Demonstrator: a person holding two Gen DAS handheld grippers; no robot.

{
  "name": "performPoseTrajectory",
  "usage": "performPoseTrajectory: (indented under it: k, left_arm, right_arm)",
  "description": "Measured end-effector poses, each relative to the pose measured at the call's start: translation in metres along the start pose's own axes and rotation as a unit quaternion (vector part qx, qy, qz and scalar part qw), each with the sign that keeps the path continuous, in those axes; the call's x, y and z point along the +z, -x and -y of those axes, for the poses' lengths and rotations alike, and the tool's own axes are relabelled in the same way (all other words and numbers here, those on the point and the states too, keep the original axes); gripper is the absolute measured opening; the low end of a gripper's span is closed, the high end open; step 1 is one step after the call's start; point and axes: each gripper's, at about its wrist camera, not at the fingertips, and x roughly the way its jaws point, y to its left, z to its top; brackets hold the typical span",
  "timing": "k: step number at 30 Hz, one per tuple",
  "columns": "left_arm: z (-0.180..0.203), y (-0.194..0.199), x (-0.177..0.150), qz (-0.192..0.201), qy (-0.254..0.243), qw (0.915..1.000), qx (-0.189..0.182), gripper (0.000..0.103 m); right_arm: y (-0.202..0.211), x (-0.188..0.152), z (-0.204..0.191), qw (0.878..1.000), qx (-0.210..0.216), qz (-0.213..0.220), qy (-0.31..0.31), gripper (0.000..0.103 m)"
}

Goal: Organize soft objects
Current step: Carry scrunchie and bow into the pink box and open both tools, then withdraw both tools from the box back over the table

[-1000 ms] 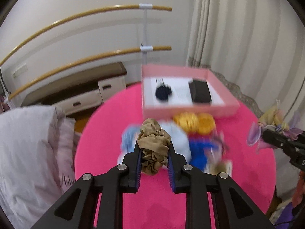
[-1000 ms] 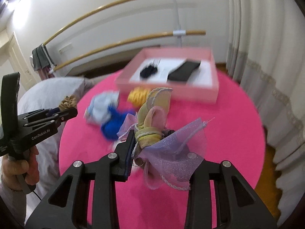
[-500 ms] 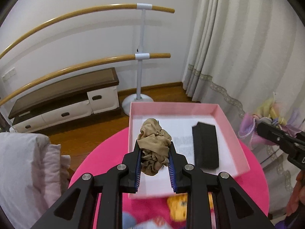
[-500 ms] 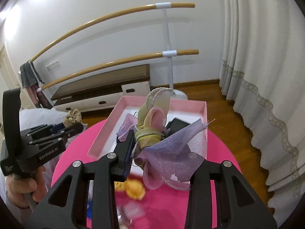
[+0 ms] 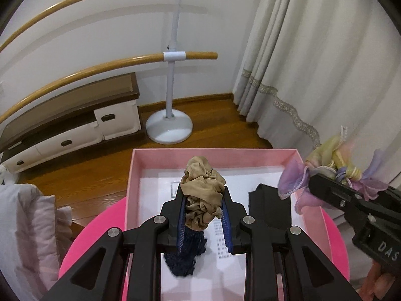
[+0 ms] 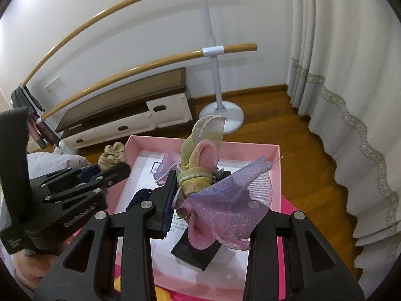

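Even soft indoor light, faint wall shadows, sharp focus, fisheye bending, dark vignetted corners

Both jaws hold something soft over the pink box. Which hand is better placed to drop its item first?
Probably left. Its tan scrunchie hangs over bare white floor in the pink box, while the right gripper's pastel bow hangs above the black item.

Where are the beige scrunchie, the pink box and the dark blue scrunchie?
beige scrunchie (image 5: 203, 195), left wrist view, on its gathered middle.
pink box (image 5: 208, 155), left wrist view, on its far wall.
dark blue scrunchie (image 5: 186, 258), left wrist view, on its lower folds.
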Motion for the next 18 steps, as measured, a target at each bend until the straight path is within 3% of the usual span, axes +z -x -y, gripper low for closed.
performPoseTrajectory:
  k: [7,10,11,15,16,18]
  left_arm:
    - [0.002,-0.046,0.022,-0.019,0.006,0.9998,0.009,0.027]
    - [0.006,-0.06,0.029,-0.022,0.0,0.9996,0.018,0.058]
    - [0.005,-0.061,0.032,-0.015,-0.004,0.9995,0.028,0.073]
    - [0.005,-0.058,0.031,0.004,-0.004,0.999,0.045,0.083]
    - [0.002,-0.055,0.033,0.007,0.001,0.999,0.045,0.085]
    - [0.0,-0.049,0.032,0.006,0.011,0.9987,0.05,0.096]
  right_arm:
    - [-0.027,0.008,0.001,1.0,0.002,-0.019,-0.008,0.033]
    - [-0.041,0.009,0.002,0.999,0.004,-0.028,-0.019,0.036]
    - [-0.044,0.008,0.003,0.999,0.005,-0.03,-0.025,0.04]
    - [-0.05,0.003,0.01,0.998,0.012,-0.032,-0.044,0.049]
    - [-0.049,0.002,0.012,0.998,0.014,-0.03,-0.048,0.058]
    - [-0.042,-0.001,0.018,0.998,0.021,-0.016,-0.063,0.091]
